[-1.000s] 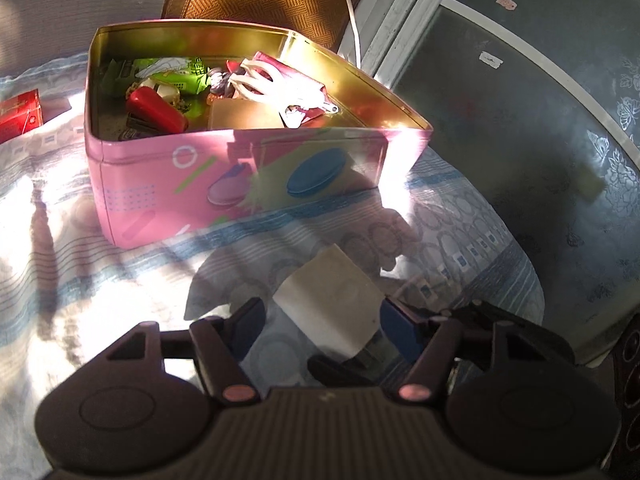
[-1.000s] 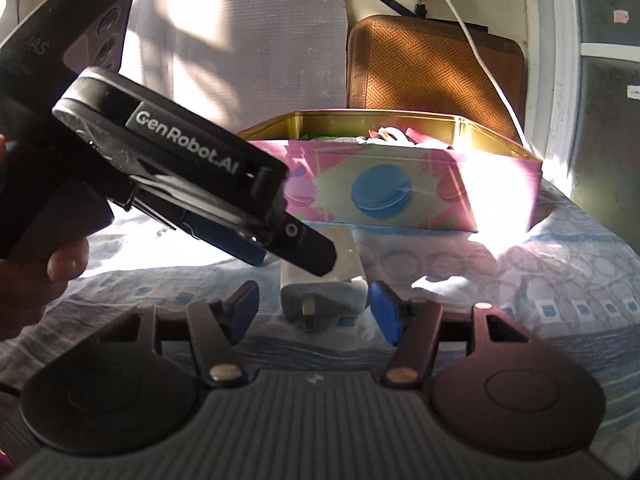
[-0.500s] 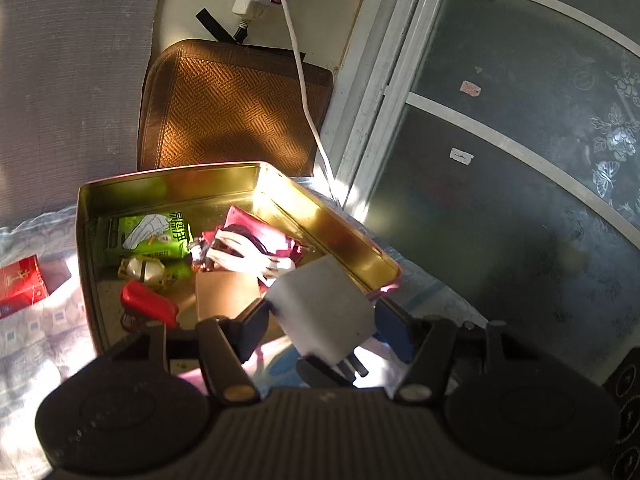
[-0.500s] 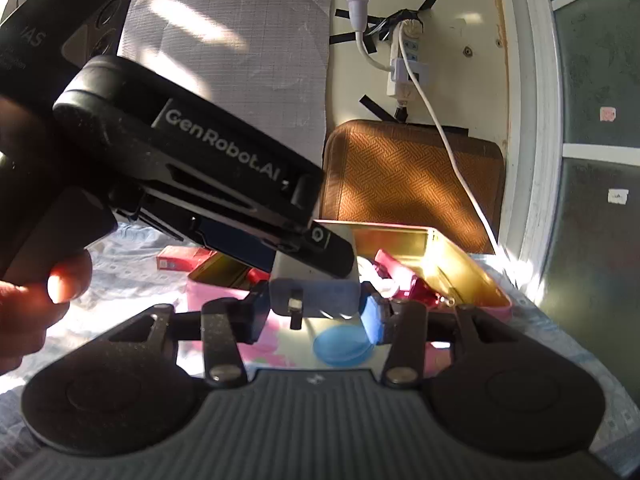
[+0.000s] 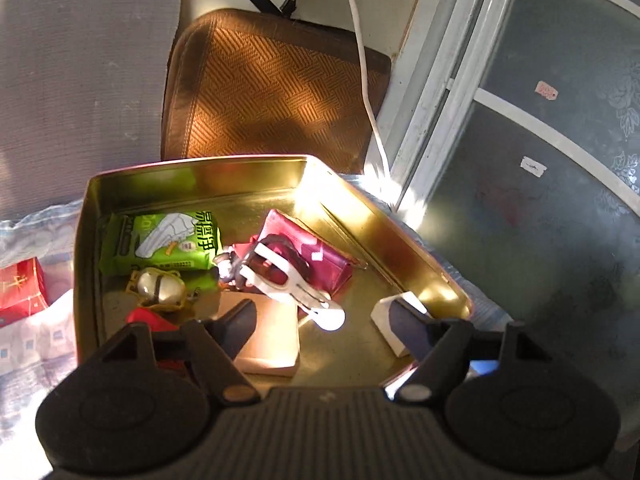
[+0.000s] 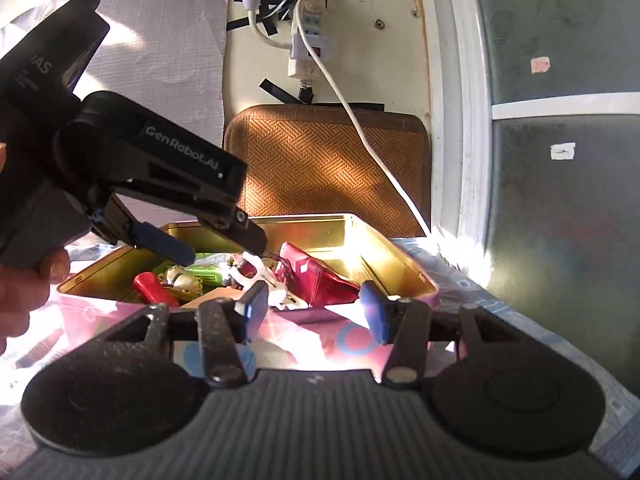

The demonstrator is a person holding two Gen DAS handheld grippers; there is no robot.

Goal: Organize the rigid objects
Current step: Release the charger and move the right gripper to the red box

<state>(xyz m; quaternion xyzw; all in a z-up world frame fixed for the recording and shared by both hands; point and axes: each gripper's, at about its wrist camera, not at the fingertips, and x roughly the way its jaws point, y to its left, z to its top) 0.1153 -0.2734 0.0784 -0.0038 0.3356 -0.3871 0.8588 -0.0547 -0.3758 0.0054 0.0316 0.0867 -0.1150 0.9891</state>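
The pink tin (image 5: 192,168) with a gold inside holds a green packet (image 5: 160,244), a magenta pouch (image 5: 320,256), a white peg (image 5: 288,280), a tan box (image 5: 272,340) and a red item. A white plug adapter (image 5: 381,316) lies in its near right corner, against the right finger of my left gripper (image 5: 324,320). That gripper's jaws are opening and no pad presses the adapter. In the right wrist view the left gripper (image 6: 212,246) hovers over the tin (image 6: 92,320). My right gripper (image 6: 316,312) is opening at the tin's near wall, nothing between its fingers.
A red box (image 5: 20,292) lies on the patterned cloth left of the tin. Behind the tin leans a brown woven cushion (image 5: 272,88), with a power strip (image 6: 308,48) and white cable on the wall. A glass door (image 5: 540,160) stands right. A hand (image 6: 24,288) holds the left gripper.
The left gripper lifted the white adapter off the cloth, carried it over the tin and let it go; it now lies inside. The right gripper rose and came up to the tin.
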